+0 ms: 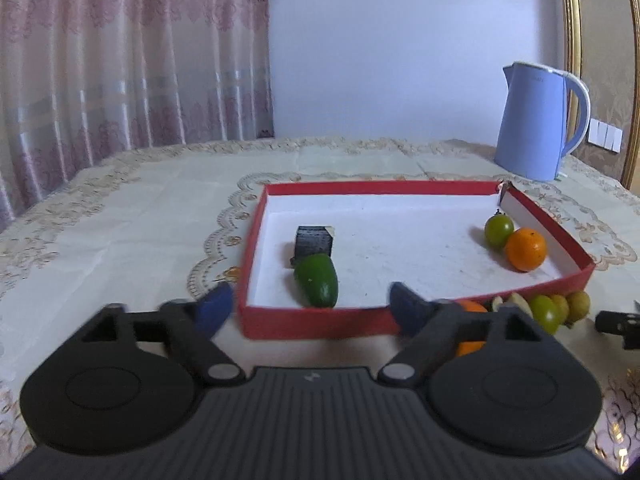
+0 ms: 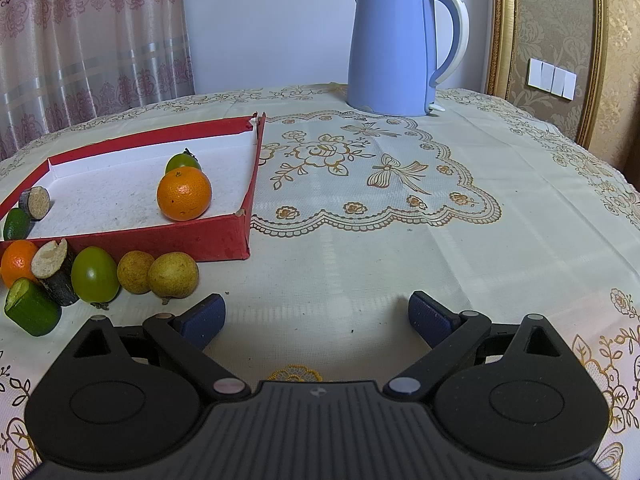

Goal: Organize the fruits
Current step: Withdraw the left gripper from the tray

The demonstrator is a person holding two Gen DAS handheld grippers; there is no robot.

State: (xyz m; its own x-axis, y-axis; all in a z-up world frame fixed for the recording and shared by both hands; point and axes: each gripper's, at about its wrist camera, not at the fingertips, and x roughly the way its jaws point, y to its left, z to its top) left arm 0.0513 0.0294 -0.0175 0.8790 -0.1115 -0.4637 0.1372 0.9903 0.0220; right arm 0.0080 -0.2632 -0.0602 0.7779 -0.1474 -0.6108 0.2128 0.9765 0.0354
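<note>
**A:** How far along is the sorting looking?

**B:** Partway. The red box is holding four things: an orange with a green fruit touching it behind, near the right wall, and on the left side a green piece lying against a dark stub.

**A:** And what is waiting outside?

**B:** A row is sitting on the tablecloth just in front of the box's near wall: a second orange, a dark pale-ended stub, a cut green chunk, a round green fruit and two yellowish-brown fruits. So six pieces are looking unplaced, more than are in.

**A:** What are the tongs doing?

**B:** The left gripper is hanging at the box's near edge with its jaws spread wide and nothing between them; the green piece is lying in the box just beyond, untouched. The right gripper is also standing wide apart and empty, pointing down at bare cloth to the right of the row.

**A:** So what is the likely next job?

**B:** Probably one gripper is going to need to reach for the row outside; the yellowish pair is lying nearest the right one. A blue kettle is standing well behind, out of the way.
</note>
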